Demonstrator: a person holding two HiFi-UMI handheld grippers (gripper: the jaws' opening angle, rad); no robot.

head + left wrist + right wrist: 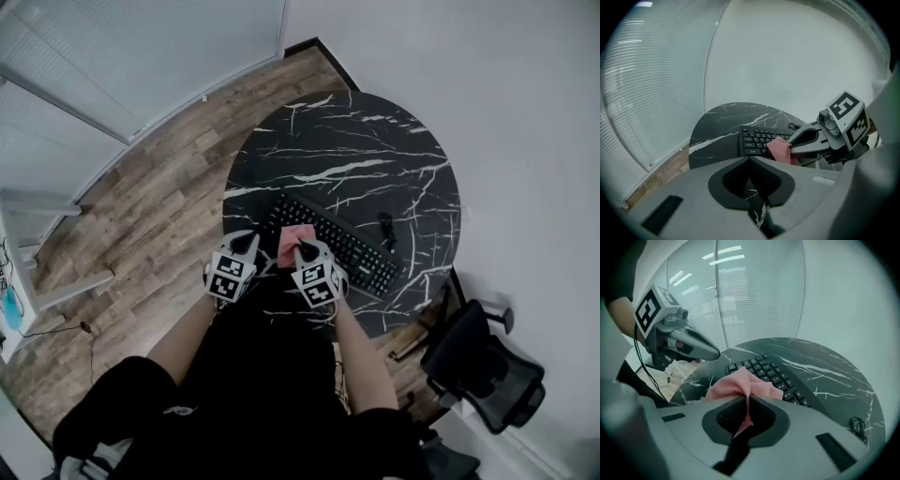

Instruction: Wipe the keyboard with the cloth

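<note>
A black keyboard [345, 247] lies slantwise on the near part of a round black marble table [347, 150]. My right gripper [302, 250] is shut on a pink cloth [294, 238], which hangs bunched over the keyboard's left end. In the right gripper view the cloth [740, 383] is pinched between the jaws of that gripper [747, 398], just short of the keys [773, 373]. My left gripper [246, 243] hovers to the left of the cloth, near the table's edge. Its jaws [751, 160] are shut with nothing in them, and the keyboard [759, 139] lies ahead of them.
A small coiled black cable [385, 228] lies on the table behind the keyboard's right end. A black office chair [483, 361] stands at the table's lower right. Wooden floor [159, 206] and white shelving [37, 253] are to the left.
</note>
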